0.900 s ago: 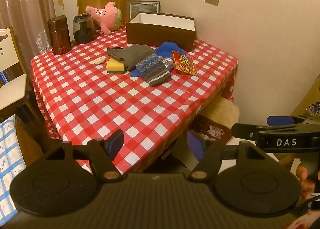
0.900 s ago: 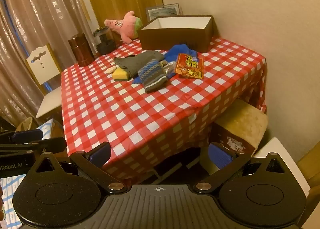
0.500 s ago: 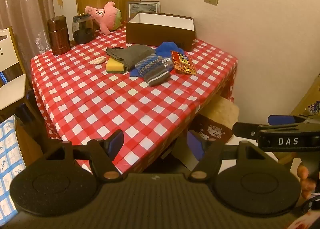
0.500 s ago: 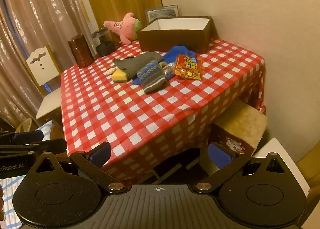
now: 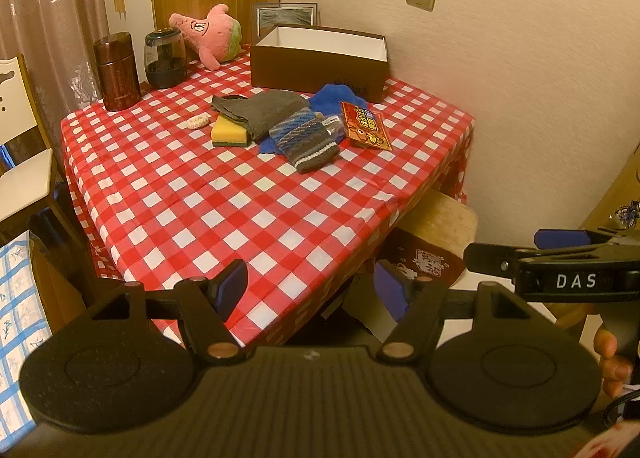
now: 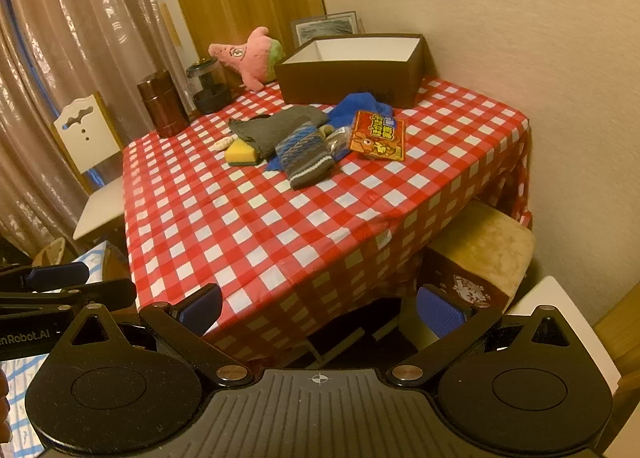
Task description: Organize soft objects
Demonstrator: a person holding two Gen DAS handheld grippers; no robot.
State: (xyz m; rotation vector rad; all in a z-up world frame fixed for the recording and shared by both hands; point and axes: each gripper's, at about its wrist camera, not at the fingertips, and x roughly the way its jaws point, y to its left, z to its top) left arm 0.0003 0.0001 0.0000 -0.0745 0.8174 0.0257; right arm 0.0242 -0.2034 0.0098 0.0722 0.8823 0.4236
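Table (image 5: 248, 218) has a red-and-white checked cloth. Along the far edge there's a brown canister (image 5: 117, 71), dark jar (image 5: 165, 58), pink plush (image 5: 206, 33) and an open brown box (image 5: 320, 58). Just in front of the box: yellow sponge (image 5: 229, 134), grey cloth (image 5: 260, 110), striped sock (image 5: 306, 140), blue cloth (image 5: 338, 98), and a red snack packet (image 5: 366, 125).

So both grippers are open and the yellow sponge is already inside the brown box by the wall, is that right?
Not quite. The yellow sponge is not in the brown box; it lies on the checkered tablecloth, touching the gray cloth, as the left wrist view shows. The left gripper and right gripper are open.
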